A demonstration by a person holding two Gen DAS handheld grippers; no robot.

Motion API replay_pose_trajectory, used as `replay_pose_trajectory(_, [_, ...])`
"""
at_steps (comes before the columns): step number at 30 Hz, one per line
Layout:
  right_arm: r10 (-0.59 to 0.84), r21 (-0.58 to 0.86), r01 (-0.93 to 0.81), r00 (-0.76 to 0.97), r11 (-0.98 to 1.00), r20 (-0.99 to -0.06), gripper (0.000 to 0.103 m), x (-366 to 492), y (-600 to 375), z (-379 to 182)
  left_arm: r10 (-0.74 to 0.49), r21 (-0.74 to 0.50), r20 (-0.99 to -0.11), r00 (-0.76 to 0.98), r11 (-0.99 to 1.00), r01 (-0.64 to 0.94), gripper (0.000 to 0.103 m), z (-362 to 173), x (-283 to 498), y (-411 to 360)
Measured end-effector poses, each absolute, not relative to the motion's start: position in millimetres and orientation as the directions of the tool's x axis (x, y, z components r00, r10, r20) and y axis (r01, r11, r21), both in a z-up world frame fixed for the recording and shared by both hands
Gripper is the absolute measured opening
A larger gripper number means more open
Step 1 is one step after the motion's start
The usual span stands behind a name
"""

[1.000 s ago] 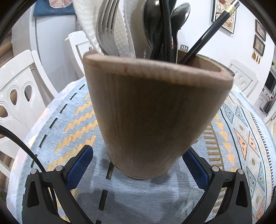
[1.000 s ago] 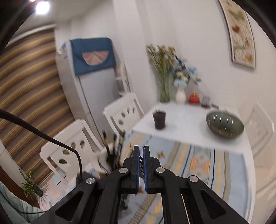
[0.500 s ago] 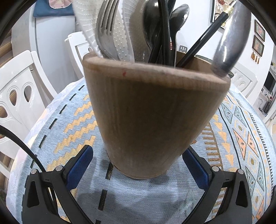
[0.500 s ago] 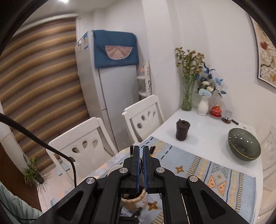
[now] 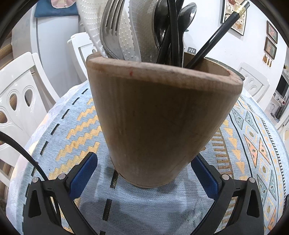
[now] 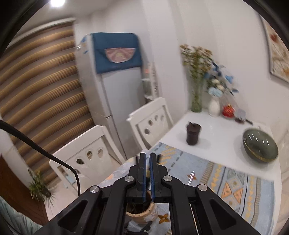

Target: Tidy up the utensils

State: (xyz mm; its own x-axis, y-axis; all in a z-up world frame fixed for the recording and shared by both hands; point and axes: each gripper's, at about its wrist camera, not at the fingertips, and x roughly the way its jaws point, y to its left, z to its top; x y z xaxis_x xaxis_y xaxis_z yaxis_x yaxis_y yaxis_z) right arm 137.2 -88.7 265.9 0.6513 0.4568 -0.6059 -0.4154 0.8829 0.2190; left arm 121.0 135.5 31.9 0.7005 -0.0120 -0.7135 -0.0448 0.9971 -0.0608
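A wooden utensil holder (image 5: 162, 117) stands on the patterned cloth (image 5: 72, 126), filling the left wrist view. In it are a fork (image 5: 110, 27), white dotted utensils (image 5: 90, 23), a spoon (image 5: 187, 12) and black chopsticks (image 5: 216, 36). My left gripper (image 5: 144, 162) is open around the holder's base; cloth shows between the left pad and the wall, and the right pad is at the wall. My right gripper (image 6: 147, 159) hangs above the holder (image 6: 142, 215), shut, with nothing visible between its pads. A thin silver utensil (image 6: 190, 178) shows beside its right finger; I cannot tell what it rests on.
White chairs (image 6: 84, 155) stand along the table's left side, with a fridge (image 6: 119, 90) behind them. On the bare white table end are a dark lidded cup (image 6: 192, 134), a green bowl (image 6: 260, 146) and vases of flowers (image 6: 214, 106).
A blurred silver handle at the holder's right rim half a second ago is gone from the left wrist view. The right gripper moved and dipped, staying shut. The left gripper kept still.
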Motion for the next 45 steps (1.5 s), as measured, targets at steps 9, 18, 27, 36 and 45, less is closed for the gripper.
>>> replay_pose_trajectory(9, [0.486,0.517,-0.076,0.477,0.853,-0.732,0.022,176,-189,155,-0.009,-0.057,-0.726,0.688,0.997,-0.047,0.103,29,125,135])
replay_pose_trajectory(18, [0.57,0.578,-0.038,0.235,0.815,-0.788,0.03,275,-172,50,-0.006,-0.054,-0.735,0.678,0.997,-0.049,0.103,27,129,131])
replay_pose_trajectory(27, [0.356,0.325,-0.181,0.182,0.928,-0.916,0.03,329,-126,7,0.001,-0.042,-0.75,0.661,0.998,-0.05,0.103,22,140,132])
replay_pose_trajectory(36, [0.253,0.169,-0.296,0.274,0.94,-0.928,0.011,330,-103,2,0.014,-0.024,-0.762,0.648,0.998,-0.05,0.103,17,150,126])
replay_pose_trajectory(45, [0.458,0.373,-0.269,0.433,0.888,-0.777,0.01,271,-175,68,0.015,-0.023,-0.759,0.651,0.998,-0.05,0.103,16,152,126])
